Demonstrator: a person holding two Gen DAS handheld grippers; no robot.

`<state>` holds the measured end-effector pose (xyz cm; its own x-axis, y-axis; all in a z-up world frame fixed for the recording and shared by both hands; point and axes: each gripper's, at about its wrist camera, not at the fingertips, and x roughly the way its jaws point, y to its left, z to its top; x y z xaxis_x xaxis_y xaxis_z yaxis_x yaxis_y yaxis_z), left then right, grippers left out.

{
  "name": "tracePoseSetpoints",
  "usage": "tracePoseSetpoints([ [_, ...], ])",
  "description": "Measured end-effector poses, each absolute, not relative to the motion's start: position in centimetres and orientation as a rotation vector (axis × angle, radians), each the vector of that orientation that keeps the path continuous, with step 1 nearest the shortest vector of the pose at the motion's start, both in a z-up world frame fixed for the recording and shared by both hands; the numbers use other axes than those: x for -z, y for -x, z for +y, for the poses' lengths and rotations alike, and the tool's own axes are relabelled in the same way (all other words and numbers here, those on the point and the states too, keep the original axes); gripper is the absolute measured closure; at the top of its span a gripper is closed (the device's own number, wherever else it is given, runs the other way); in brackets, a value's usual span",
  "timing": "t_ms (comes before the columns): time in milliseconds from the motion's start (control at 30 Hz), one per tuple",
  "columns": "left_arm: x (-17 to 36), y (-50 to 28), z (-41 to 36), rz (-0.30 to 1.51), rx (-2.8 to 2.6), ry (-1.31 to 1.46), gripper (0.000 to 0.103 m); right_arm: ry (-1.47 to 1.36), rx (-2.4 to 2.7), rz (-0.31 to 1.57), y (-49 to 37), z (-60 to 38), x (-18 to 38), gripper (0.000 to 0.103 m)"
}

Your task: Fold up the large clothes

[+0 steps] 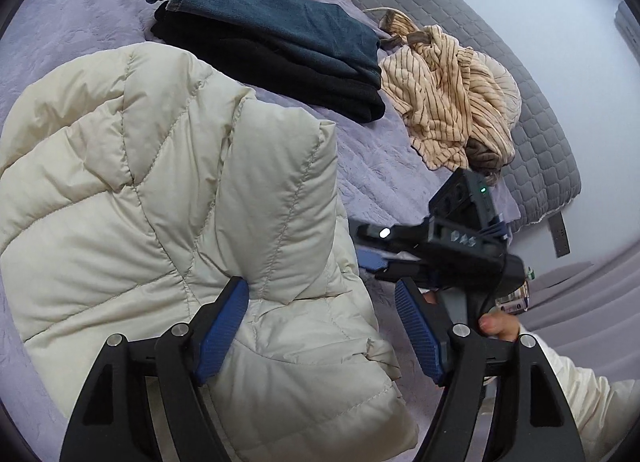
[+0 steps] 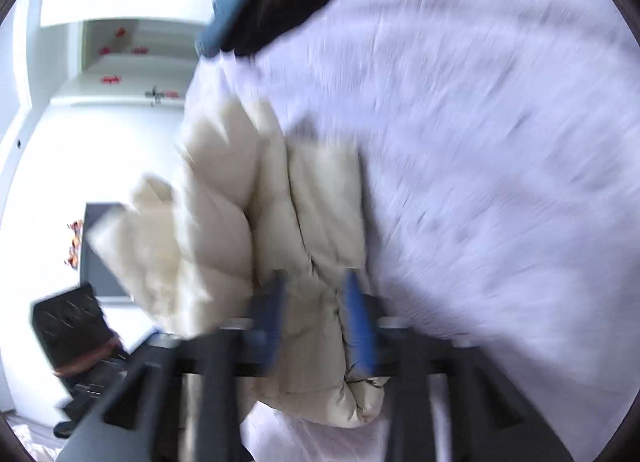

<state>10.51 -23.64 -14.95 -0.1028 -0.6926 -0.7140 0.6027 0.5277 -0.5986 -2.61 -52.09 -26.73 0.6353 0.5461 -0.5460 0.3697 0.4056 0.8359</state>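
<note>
- Puffer jacket (image 1: 168, 190): cream, quilted, lies on the lavender bed cover (image 1: 60, 14), doubled over itself. We judge at least one fold is in and the bundle is not yet compact.
- Folded stack beyond it: jeans (image 1: 280, 18) on top of a black garment (image 1: 288, 74), both flat and squared off. We count those as done.
- Striped shirt (image 1: 444, 98): crumpled heap near the grey quilted pad (image 1: 532, 110), plainly still to fold. A dark brownish piece peeks out under it; we can't say what it is.
- Left gripper (image 1: 320, 326): fingers spread wide, jacket fabric lies between them, pads do not press on it. No hold.
- Right gripper (image 2: 316, 322): fingers parted, a ridge of the jacket runs between them. The right wrist view is heavily smeared, so we can't confirm contact; it reads as released, not clamped.
- In the left wrist view the right gripper sits just beside the jacket's right edge, with a hand (image 1: 500, 326) on its handle.
- Hidden or unclear:
  - jacket's near end is cut off by the gripper frames in both views;
  - sleeves, zip and hood not identifiable;
  - how many layers the fold has, we can't tell;
  - blur wipes out bed detail in the right wrist view.
</note>
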Motion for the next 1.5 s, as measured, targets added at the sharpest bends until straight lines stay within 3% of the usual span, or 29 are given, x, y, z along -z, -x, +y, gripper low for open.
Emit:
tracePoseSetpoints([
  [100,15.1,-10.0,-24.1,1.255,1.101,0.047,0.027,-1.259,-0.237,0.853,2.5,-53.7,25.8,0.042],
  [133,15.2,-9.8,-24.2,1.249,1.107,0.034,0.027,-1.256,-0.26,0.849,1.8,-53.4,25.5,0.048],
  [233,15.4,-9.1,-24.5,1.236,1.14,-0.001,0.027,-1.197,-0.287,0.941,-1.9,-51.8,26.3,0.097],
  [567,18.3,-6.8,-26.6,1.231,1.208,-0.154,0.027,-1.069,-0.308,1.145,-9.3,-47.5,33.0,0.1],
  [700,18.4,-6.6,-26.6,1.225,1.209,-0.166,0.027,-1.051,-0.269,1.13,-7.9,-48.2,30.6,0.088],
  [733,18.3,-6.5,-26.6,1.219,1.21,-0.171,0.027,-1.048,-0.269,1.11,-7.0,-48.5,30.0,0.054],
  [767,18.3,-6.5,-26.6,1.214,1.209,-0.173,0.027,-1.048,-0.262,1.091,-6.0,-48.9,29.3,0.008],
  [800,18.3,-6.5,-26.6,1.213,1.208,-0.173,0.027,-1.038,-0.234,1.068,-4.9,-49.4,28.4,0.001],
  [1033,18.1,-5.7,-26.8,1.183,1.212,-0.218,0.027,-1.046,-0.311,1.092,-1.3,-50.6,25.8,0.001],
  [1500,18.3,-4.9,-28.1,1.165,1.202,-0.241,0.027,-1.009,-0.421,1.246,-8.1,-46.8,29.0,0.0],
])
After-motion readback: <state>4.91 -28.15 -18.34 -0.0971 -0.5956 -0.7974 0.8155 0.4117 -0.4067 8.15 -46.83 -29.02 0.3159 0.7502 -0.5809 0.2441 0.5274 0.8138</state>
